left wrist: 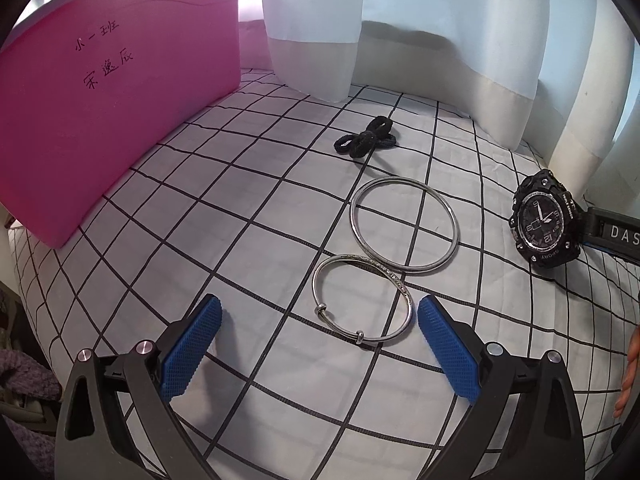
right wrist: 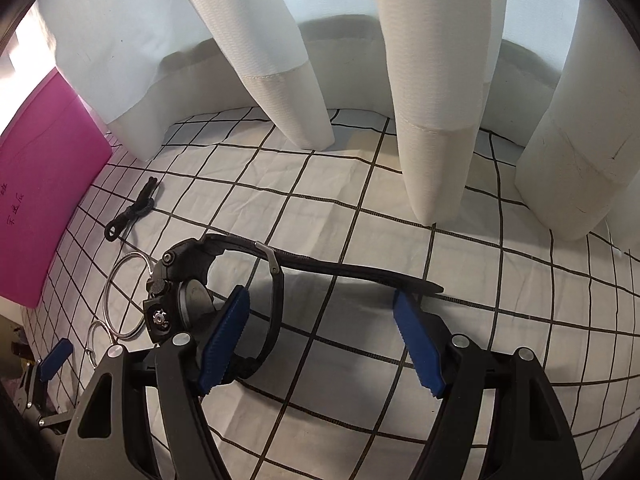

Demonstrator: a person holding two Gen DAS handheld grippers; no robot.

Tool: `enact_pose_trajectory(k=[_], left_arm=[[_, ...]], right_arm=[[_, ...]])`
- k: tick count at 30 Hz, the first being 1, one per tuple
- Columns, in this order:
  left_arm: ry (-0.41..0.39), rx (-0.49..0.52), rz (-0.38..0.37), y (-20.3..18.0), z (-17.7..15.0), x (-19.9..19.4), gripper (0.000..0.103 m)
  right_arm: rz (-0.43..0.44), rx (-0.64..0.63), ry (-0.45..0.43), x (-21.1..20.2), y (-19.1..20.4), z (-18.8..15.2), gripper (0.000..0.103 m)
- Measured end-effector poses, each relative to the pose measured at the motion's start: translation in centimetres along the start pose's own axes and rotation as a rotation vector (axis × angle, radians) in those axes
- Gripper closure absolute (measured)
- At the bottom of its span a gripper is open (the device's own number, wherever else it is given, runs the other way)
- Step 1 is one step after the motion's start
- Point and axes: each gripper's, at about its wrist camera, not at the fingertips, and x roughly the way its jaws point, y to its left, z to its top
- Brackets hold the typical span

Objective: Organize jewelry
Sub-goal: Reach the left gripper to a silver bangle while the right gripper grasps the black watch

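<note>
My left gripper (left wrist: 318,318) is open, its blue pads either side of a small silver bangle (left wrist: 362,299) lying on the checked cloth. A larger plain silver ring (left wrist: 404,225) lies just beyond it, touching it. Black hair ties (left wrist: 366,138) lie farther back. A black sport watch (left wrist: 545,224) stands on its side at the right. In the right wrist view my right gripper (right wrist: 320,304) is open around the watch strap (right wrist: 320,266); the watch case (right wrist: 176,284) sits by the left pad. The big ring (right wrist: 126,294) and hair ties (right wrist: 134,208) show at left.
A pink box (left wrist: 100,112) with handwritten characters stands at the left, also in the right wrist view (right wrist: 44,208). White curtain folds (right wrist: 432,120) hang down onto the cloth along the back. The checked cloth (left wrist: 240,208) covers the surface.
</note>
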Motion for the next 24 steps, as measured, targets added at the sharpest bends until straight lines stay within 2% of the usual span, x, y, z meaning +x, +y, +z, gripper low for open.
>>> enact_pose_trajectory(k=[5,10,11,13,14,17,18,21,24], left_arm=[[0.002,0.031,0.013,-0.8,0.5,0.3,0.006],[0.007,0.031,-0.021,-0.7,0.6,0.5,0.008],[0.0,0.038,-0.028,-0.7,0.5,0.4,0.01],[-0.02,0.056,-0.042,-0.9,0.2,-0.1,0.025],[-0.031,0.067,-0.047,-0.9,0.0,-0.4,0.029],[-0.053,0.096,-0.066,-1.3,-0.4,-1.0,0.053],[-0.055,0.104,-0.058,-1.5,-0.4,-1.0,0.053],[-0.056,0.096,-0.07,-1.4,-0.4,-1.0,0.054],[-0.065,0.091,-0.068,-1.1,-0.3,-1.2,0.054]], right_arm=[[-0.03,-0.042,-0.039,0.0,0.5,-0.3,0.032],[-0.042,-0.059,-0.056,-0.1,0.6,-0.4,0.036],[-0.049,-0.069,-0.061,-0.1,0.7,-0.4,0.041],[-0.047,-0.085,-0.07,-0.2,0.9,-0.6,0.049],[-0.044,-0.09,-0.075,-0.3,1.0,-0.7,0.054],[-0.02,-0.107,-0.088,-0.4,1.6,-0.9,0.072],[-0.011,-0.114,-0.093,-0.5,1.8,-1.0,0.08],[0.004,-0.134,-0.111,-0.5,2.5,-1.2,0.092],[0.025,-0.123,-0.123,-0.6,2.4,-1.2,0.093]])
